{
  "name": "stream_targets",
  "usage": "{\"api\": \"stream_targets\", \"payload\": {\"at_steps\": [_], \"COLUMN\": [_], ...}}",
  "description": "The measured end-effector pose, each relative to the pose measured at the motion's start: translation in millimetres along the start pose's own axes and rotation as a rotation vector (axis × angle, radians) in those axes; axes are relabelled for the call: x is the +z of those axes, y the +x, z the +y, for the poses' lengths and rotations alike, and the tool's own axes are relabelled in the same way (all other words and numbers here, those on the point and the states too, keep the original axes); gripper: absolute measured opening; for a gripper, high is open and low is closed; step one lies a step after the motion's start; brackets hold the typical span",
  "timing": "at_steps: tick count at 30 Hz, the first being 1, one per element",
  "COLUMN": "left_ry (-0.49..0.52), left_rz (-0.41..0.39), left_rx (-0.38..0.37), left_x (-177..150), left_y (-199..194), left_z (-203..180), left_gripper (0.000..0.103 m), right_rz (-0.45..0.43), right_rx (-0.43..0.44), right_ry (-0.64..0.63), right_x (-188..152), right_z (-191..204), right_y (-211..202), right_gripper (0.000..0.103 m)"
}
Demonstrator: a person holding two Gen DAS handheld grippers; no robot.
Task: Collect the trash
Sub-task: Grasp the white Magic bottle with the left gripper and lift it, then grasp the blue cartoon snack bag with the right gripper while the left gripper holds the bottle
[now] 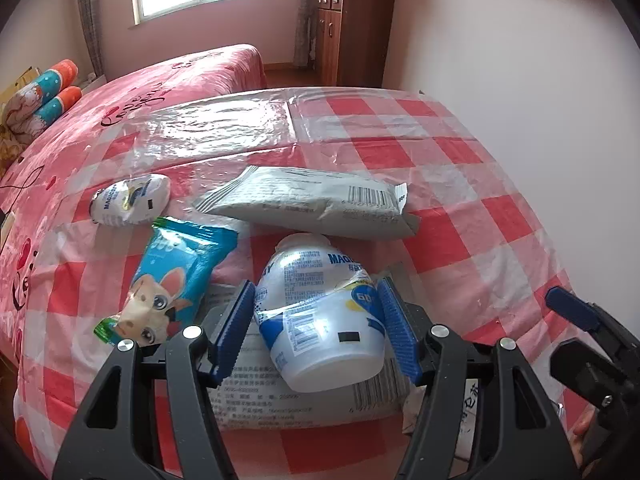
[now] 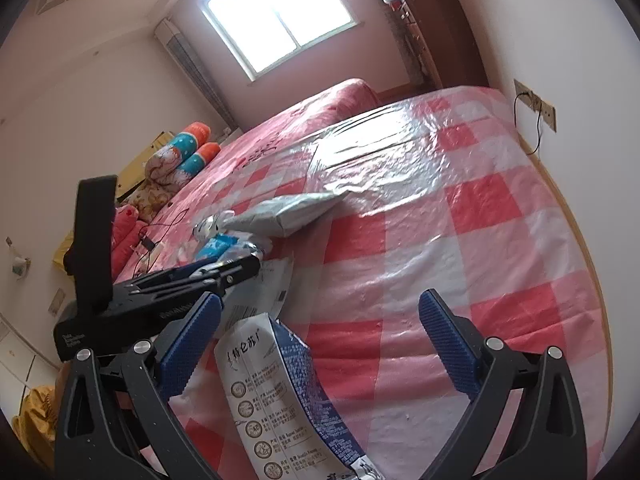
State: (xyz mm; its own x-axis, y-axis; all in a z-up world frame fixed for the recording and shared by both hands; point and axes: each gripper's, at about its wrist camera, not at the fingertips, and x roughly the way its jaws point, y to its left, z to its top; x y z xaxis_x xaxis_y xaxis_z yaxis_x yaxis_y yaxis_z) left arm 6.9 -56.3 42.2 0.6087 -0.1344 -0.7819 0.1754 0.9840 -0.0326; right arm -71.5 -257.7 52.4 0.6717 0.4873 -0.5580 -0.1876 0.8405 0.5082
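Left hand-held gripper (image 1: 318,320) pinches the white yogurt bottle (image 1: 320,312), blue pads against both its sides, bottle lying on a flattened printed bag (image 1: 280,396) on the red-checked plastic-covered table (image 1: 460,220). Right hand-held gripper (image 2: 320,344) is spread wide, nothing gripped, with a crushed milk carton (image 2: 276,392) lying between its fingers. Further out: blue snack wrapper (image 1: 176,284), second small bottle (image 1: 130,200), grey pouch (image 1: 316,202).

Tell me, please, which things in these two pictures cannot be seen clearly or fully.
- Flat grey packet, left wrist view: mostly hidden under the white bottle and the left gripper.
- Milk carton, right wrist view: its lower end is cut off by the bottom edge.
- White bottle, right wrist view: hidden behind the left gripper.
- Any trash bin: in neither view.
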Motion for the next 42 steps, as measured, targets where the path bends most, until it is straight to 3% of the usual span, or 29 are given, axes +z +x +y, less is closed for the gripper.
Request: {"api": "stream_targets", "payload": {"at_steps": [18, 30, 42], "left_ry": [-0.055, -0.089, -0.154], "left_rz": [-0.046, -0.043, -0.043], "left_rx": [-0.02, -0.008, -0.031], "left_x": [-26, -58, -79], "left_y": [-43, -68, -67], "left_z": [34, 80, 123], "left_gripper": [0.064, 0.064, 0.064], "right_rz": [0.067, 0.095, 0.13], "right_rx": [0.003, -0.028, 0.039], "right_ry": [-0.086, -0.234, -0.195], "right_x": [-8, -8, 3], "right_z": [17, 60, 98], "right_y": [18, 31, 55], "right_gripper": [0.098, 0.098, 0.098]}}
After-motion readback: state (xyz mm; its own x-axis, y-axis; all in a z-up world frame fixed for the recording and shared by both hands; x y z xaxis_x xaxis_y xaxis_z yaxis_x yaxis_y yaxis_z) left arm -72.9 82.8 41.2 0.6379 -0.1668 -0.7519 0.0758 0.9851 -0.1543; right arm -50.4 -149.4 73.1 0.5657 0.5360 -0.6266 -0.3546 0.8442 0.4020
